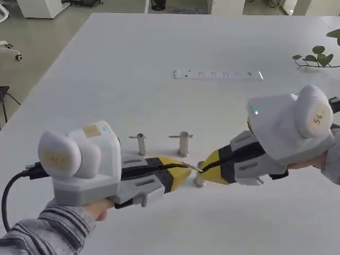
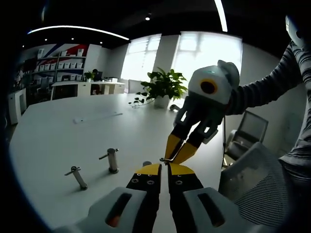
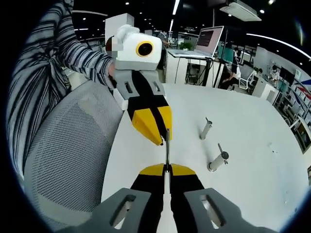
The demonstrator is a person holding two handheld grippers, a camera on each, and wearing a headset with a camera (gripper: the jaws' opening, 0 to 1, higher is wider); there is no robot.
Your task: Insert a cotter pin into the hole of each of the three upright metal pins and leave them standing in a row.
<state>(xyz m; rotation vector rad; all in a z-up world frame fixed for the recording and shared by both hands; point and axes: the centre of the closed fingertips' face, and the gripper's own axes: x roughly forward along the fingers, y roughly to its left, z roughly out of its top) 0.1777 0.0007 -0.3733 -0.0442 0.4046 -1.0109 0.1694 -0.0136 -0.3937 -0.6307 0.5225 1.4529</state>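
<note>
we see the right gripper (image 3: pixel 166 169) with its fingers (image 3: pixel 153 171) pressed together on a thin cotter pin (image 3: pixel 167 145), which sticks straight out from their tips. the left gripper (image 2: pixel 163 169) meets it nose to nose. its fingers (image 2: pixel 148 170) are together too and touch the cotter pin's far end, though we cannot tell whether they pinch it. in the head view the two yellow tips come together just above the nearest metal pin (image 1: pixel 200 181), which is upright on the white counter (image 1: pixel 159 85). behind it, the middle metal pin (image 1: pixel 184 144) and the left metal pin (image 1: pixel 141 144) stand upright side by side, each with a crossbar through its top. a power strip (image 1: pixel 218 74) lies well beyond.
</note>
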